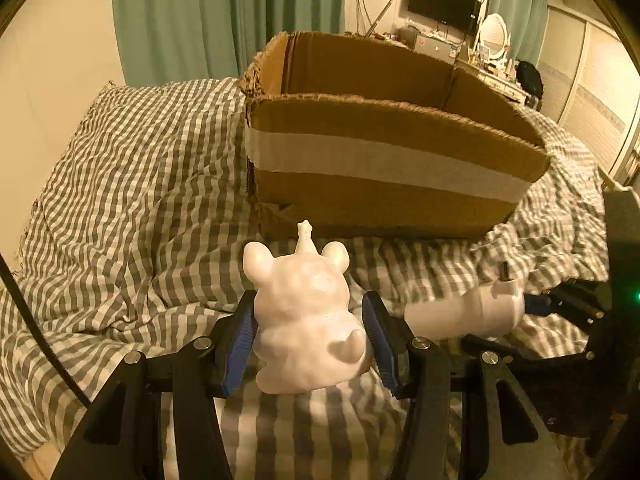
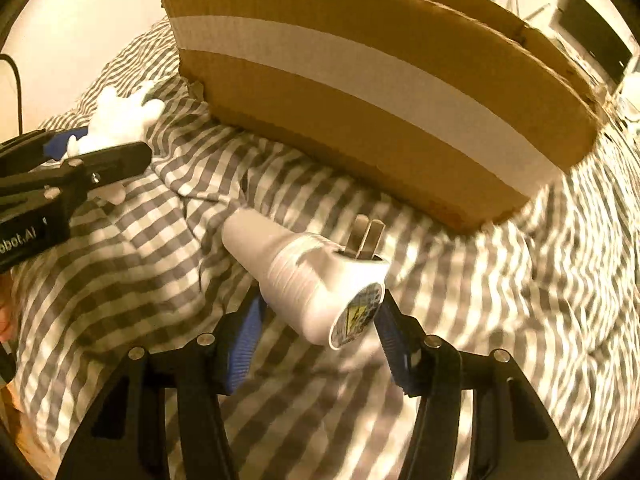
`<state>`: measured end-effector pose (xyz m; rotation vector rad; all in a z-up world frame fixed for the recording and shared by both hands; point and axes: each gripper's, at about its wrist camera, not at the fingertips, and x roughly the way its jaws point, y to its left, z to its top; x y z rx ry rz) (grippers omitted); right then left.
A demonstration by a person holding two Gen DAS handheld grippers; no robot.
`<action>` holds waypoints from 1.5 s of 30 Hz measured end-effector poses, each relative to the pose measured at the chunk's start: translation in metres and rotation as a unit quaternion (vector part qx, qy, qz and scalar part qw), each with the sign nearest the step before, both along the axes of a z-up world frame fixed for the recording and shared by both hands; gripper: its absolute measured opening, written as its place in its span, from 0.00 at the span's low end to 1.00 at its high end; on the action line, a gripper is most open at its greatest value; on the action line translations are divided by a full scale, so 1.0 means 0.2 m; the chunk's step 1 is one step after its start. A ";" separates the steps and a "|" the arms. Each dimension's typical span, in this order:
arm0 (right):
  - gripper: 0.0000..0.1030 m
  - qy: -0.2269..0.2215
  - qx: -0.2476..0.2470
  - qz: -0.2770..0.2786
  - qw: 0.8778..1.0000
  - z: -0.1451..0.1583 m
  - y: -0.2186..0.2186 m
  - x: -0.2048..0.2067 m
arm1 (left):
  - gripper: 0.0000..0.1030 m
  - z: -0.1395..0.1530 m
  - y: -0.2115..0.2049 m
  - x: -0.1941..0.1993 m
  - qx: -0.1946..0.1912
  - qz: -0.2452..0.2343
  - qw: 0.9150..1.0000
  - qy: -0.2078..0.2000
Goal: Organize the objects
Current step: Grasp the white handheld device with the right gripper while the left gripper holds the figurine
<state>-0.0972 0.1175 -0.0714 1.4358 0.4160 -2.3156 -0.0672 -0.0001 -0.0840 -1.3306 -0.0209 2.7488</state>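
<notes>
A white animal figurine sits between the blue pads of my left gripper, which is shut on it just above the checked bedspread. My right gripper is shut on a white plug-in device with two metal prongs, held above the bed. The device also shows in the left wrist view, and the figurine in the right wrist view. An open cardboard box with a white tape band stands on the bed just beyond both grippers; it also shows in the right wrist view.
The grey-and-white checked bedspread is rumpled all around. Green curtains hang behind the bed. A TV and a cluttered dresser stand far right. A black cable runs at the left edge.
</notes>
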 end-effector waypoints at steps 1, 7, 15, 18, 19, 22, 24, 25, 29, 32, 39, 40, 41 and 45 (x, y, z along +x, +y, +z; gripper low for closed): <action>0.53 -0.008 -0.004 -0.003 1.000 0.01 0.01 0.01 | 0.52 0.01 0.00 0.01 0.002 0.000 1.000 0.001; 0.69 -0.053 -0.061 -0.061 0.995 0.00 0.06 -0.03 | 0.52 0.02 -0.02 0.05 -0.002 0.004 1.000 0.000; 0.76 -0.095 -0.103 -0.102 0.985 -0.14 0.08 -0.13 | 0.52 -0.08 -0.03 -0.02 -0.009 0.007 1.000 -0.018; 0.76 -0.091 -0.099 -0.094 0.986 -0.17 0.09 -0.13 | 0.52 -0.10 -0.02 -0.03 -0.010 0.006 1.000 -0.024; 0.76 -0.090 -0.101 -0.094 0.986 -0.17 0.09 -0.14 | 0.52 -0.11 -0.01 -0.03 -0.011 0.005 1.000 -0.025; 0.53 -0.081 -0.107 -0.099 0.986 -0.16 0.11 -0.19 | 0.52 -0.11 0.00 -0.03 -0.014 0.001 1.000 -0.024; 0.52 -0.074 -0.111 -0.099 0.986 -0.13 0.18 -0.18 | 0.52 -0.11 0.00 -0.02 -0.014 0.000 1.000 -0.025; 0.52 -0.073 -0.114 -0.098 0.986 -0.14 0.20 -0.16 | 0.52 -0.11 0.00 -0.02 -0.014 0.000 1.000 -0.025; 0.11 -0.048 -0.109 -0.093 0.988 -0.06 0.29 -0.12 | 0.52 -0.09 -0.01 0.00 -0.014 0.001 1.000 -0.022; 0.01 -0.020 -0.090 -0.085 0.992 -0.01 0.28 -0.08 | 0.52 -0.06 -0.02 0.01 -0.011 0.002 1.000 -0.021; 0.55 -0.004 -0.095 -0.104 0.990 0.07 0.31 -0.02 | 0.52 -0.05 -0.05 0.01 -0.014 0.013 1.000 -0.018; 0.55 -0.003 -0.101 -0.110 0.989 0.08 0.32 -0.02 | 0.52 -0.05 -0.06 0.00 -0.015 0.013 1.000 -0.017; 0.56 -0.002 -0.110 -0.117 0.987 0.08 0.30 -0.03 | 0.52 -0.05 -0.06 -0.01 -0.016 0.014 1.000 -0.016; 0.59 -0.023 -0.142 -0.160 0.977 0.06 0.39 -0.07 | 0.52 -0.06 -0.07 -0.05 -0.019 0.024 0.999 -0.014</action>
